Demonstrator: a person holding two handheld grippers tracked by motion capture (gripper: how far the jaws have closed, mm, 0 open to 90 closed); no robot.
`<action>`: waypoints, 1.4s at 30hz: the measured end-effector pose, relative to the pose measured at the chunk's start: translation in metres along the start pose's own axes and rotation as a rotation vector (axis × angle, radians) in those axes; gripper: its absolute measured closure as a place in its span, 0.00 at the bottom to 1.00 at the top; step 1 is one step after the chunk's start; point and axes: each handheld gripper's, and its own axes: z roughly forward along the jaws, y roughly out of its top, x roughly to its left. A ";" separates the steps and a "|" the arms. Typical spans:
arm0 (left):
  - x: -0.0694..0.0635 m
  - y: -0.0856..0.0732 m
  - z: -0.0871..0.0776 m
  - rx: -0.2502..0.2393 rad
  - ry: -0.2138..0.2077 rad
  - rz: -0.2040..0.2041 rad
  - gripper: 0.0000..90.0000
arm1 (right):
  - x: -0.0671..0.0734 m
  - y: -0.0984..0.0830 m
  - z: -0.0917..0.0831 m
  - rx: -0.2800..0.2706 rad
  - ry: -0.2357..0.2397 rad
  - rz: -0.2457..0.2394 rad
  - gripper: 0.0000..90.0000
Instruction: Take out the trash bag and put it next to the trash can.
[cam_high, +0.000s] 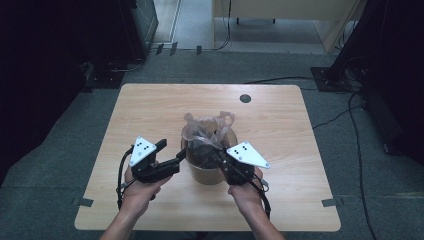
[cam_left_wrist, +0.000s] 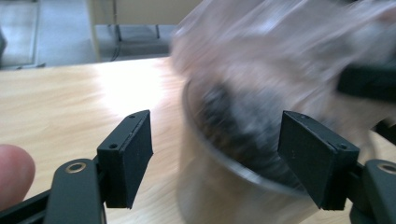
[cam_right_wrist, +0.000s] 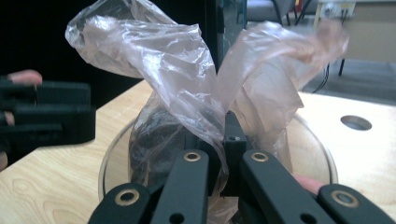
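A round tan container (cam_high: 207, 174) stands at the middle of the wooden table (cam_high: 150, 105). A thin clear plastic bag (cam_high: 205, 127) with dark contents sits inside it, its loose top standing up above the rim. My right gripper (cam_high: 220, 156) is at the container's right side, shut on a fold of the bag (cam_right_wrist: 154, 60) just above the rim (cam_right_wrist: 317, 154); in the right gripper view the jaws (cam_right_wrist: 223, 140) meet on the film. My left gripper (cam_high: 173, 151) is at the container's left edge, open. In the blurred left gripper view its jaws (cam_left_wrist: 217, 154) stand wide, with the container wall (cam_left_wrist: 219, 196) between them, untouched.
A round cable hole (cam_high: 245, 98) lies near the table's far edge. Bare tabletop surrounds the container. Cables (cam_high: 350, 115) run over the grey floor at the right, and a light wooden desk (cam_high: 280, 10) stands behind the table.
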 end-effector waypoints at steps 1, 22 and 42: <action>0.008 -0.007 -0.001 0.005 0.031 -0.007 0.24 | 0.001 0.004 -0.001 -0.017 -0.005 -0.002 1.00; 0.079 -0.085 -0.010 0.235 0.323 -0.044 0.11 | 0.006 0.039 -0.015 -0.124 -0.009 -0.045 1.00; 0.117 -0.131 -0.024 0.362 0.434 -0.084 0.11 | 0.009 0.051 -0.032 -0.415 -0.145 -0.063 1.00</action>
